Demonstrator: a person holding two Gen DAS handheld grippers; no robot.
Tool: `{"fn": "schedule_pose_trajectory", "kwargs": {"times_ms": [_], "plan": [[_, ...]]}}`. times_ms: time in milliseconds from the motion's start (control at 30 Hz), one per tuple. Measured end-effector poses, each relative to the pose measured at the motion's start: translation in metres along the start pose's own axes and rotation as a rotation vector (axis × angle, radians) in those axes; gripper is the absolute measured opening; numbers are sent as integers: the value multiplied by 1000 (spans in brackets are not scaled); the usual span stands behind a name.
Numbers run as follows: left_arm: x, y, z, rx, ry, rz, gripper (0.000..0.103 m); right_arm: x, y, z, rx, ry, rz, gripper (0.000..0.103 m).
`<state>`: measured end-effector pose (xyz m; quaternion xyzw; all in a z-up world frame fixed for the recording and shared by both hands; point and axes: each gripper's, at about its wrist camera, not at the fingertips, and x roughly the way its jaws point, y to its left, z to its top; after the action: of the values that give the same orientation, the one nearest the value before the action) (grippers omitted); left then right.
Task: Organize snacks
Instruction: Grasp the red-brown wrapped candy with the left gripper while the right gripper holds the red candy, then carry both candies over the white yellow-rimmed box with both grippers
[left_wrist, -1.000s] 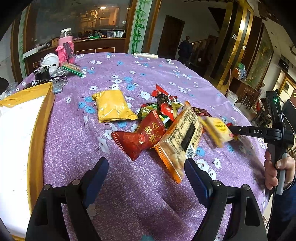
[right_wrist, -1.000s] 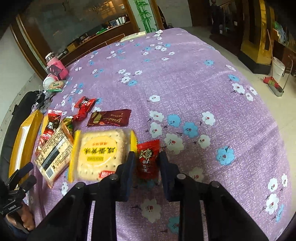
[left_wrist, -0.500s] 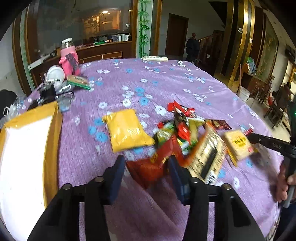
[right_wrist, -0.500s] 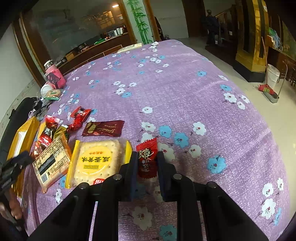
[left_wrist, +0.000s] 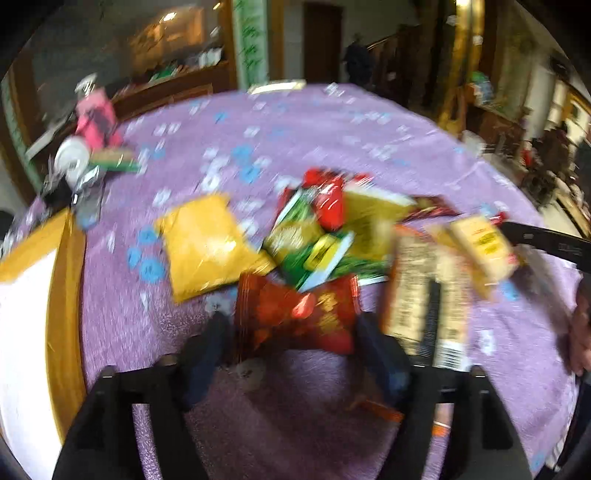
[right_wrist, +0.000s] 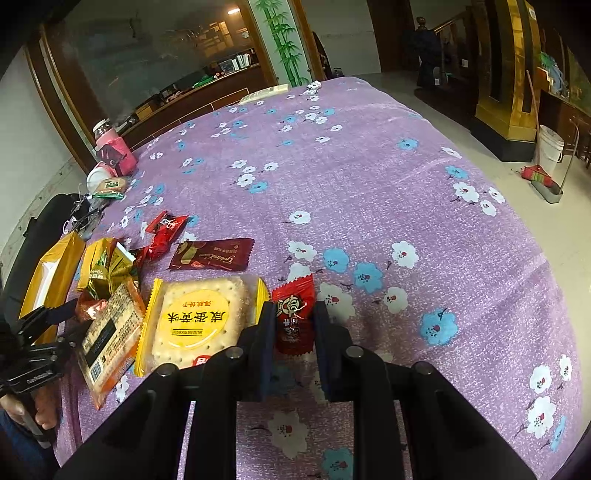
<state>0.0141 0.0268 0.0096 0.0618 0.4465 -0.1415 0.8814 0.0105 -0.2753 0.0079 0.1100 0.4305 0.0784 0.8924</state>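
Note:
The left wrist view is blurred. A dark red snack packet (left_wrist: 295, 310) lies on the purple flowered tablecloth (left_wrist: 295, 140), between the fingers of my left gripper (left_wrist: 291, 343). Its jaws are opening and stand wide, one on each side of the packet. Behind it lie a yellow packet (left_wrist: 207, 243), green packets (left_wrist: 310, 243) and an orange biscuit pack with a barcode (left_wrist: 424, 295). My right gripper (right_wrist: 293, 321) is shut on a small red candy packet (right_wrist: 293, 306), low over the cloth beside a square cracker pack (right_wrist: 199, 321).
A yellow-rimmed box (left_wrist: 37, 314) stands at the left table edge. A brown packet (right_wrist: 212, 254) and red packets (right_wrist: 164, 232) lie further back. A pink bottle (right_wrist: 112, 151) and clutter sit at the far left. The table's right edge drops to the floor.
My left gripper moved forward over the dark red packet, narrowed around it, then widened again. The right gripper stayed put, shut on the small red packet.

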Motion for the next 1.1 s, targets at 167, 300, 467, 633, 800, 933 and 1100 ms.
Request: {"fn": "schedule_pose_trajectory", "kwargs": {"times_ms": [167,300,467,633,800,933,1100], "plan": [[0,5,-4,-35,-20,-7,79,0,1,0,-1,0,0,19],[-6,12,-4,-70,-61,11,62,0,1,0,-2,-1,0,19],[-19,18,-4,-106,-125,-25,44,-2,-2,1,10,-18,-3,19],[-29,19,-3,-118,-179,-33,34,-11,-5,1,24,-69,5,19],[-29,17,-3,-117,-181,-32,34,-15,-4,1,25,-86,0,19],[-22,12,1,-121,-168,-19,35,-17,-4,1,25,-96,7,19],[-13,11,2,-131,-137,-64,34,-18,-1,0,8,-105,-1,19]]}}
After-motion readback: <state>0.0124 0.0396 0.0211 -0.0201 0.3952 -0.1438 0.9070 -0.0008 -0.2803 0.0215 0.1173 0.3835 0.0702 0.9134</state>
